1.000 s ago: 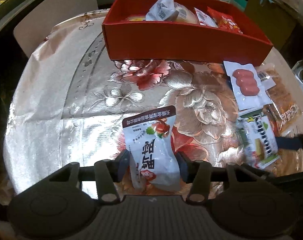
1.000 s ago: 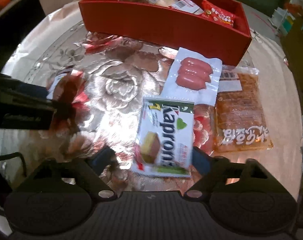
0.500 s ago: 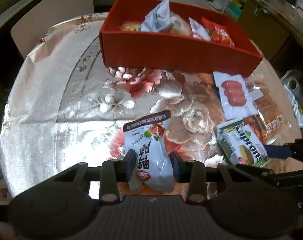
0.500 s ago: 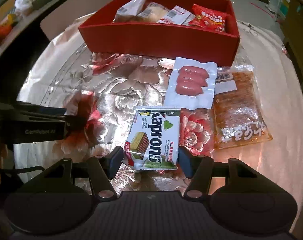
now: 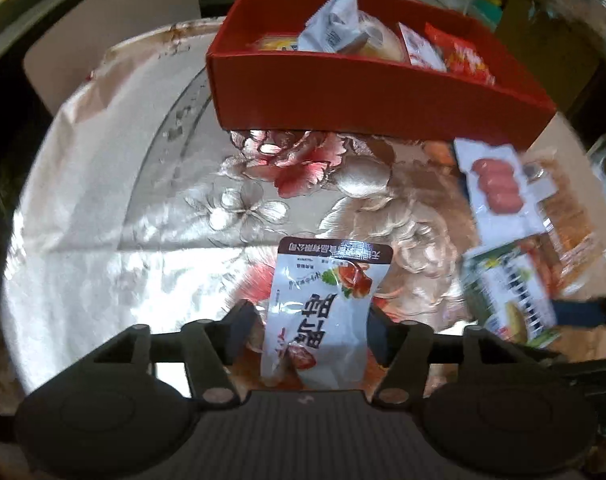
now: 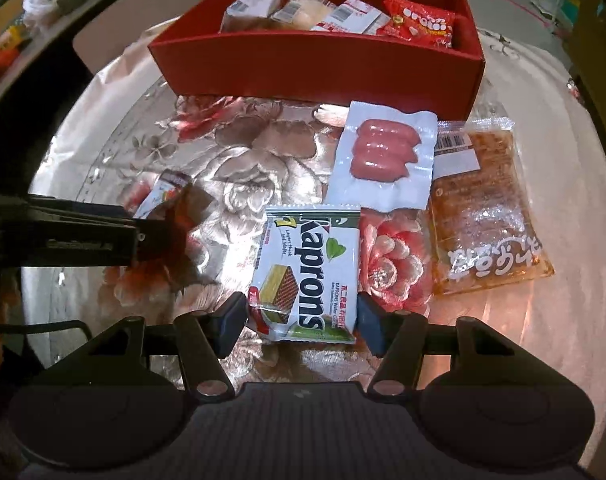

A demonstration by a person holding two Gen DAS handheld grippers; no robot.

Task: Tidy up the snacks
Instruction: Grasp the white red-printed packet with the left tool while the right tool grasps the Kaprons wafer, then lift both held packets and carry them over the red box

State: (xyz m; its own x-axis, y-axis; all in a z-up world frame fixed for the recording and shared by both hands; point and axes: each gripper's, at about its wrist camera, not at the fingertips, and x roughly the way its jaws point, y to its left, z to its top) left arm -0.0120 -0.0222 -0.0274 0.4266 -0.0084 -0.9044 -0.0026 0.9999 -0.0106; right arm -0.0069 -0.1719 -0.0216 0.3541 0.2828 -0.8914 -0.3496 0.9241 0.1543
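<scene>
Left claw (image 5: 309,330) clamps the near end of a white pouch (image 5: 323,312) between its two fingers, and the pouch's long axis runs straight ahead of the claw, its dark brown band at the far end and its print upside down to the camera. Right claw (image 6: 301,318) is shut on the near end of the Kaprons wafer pack (image 6: 309,270), whose long axis also points forward from the claw, the brand name reading sideways along it.

Ahead of both claws, across the flowered worktop (image 5: 143,200), stands the red box (image 6: 315,68), its long side facing them, already holding several packets. From the right wrist, a sausage pack (image 6: 383,156) lies just beyond the wafer pack and to its right, and an orange snack bag (image 6: 483,208) lies further right, overlapped at one edge by the sausage pack. That view shows the left claw only as a dark bar off to the left with the pouch half hidden. The left wrist view shows the pouch's whole face, while the wafer pack at its right is blurred.

Half a second ago both packs already sat between the fingers; now the box has drawn nearer in each view.
</scene>
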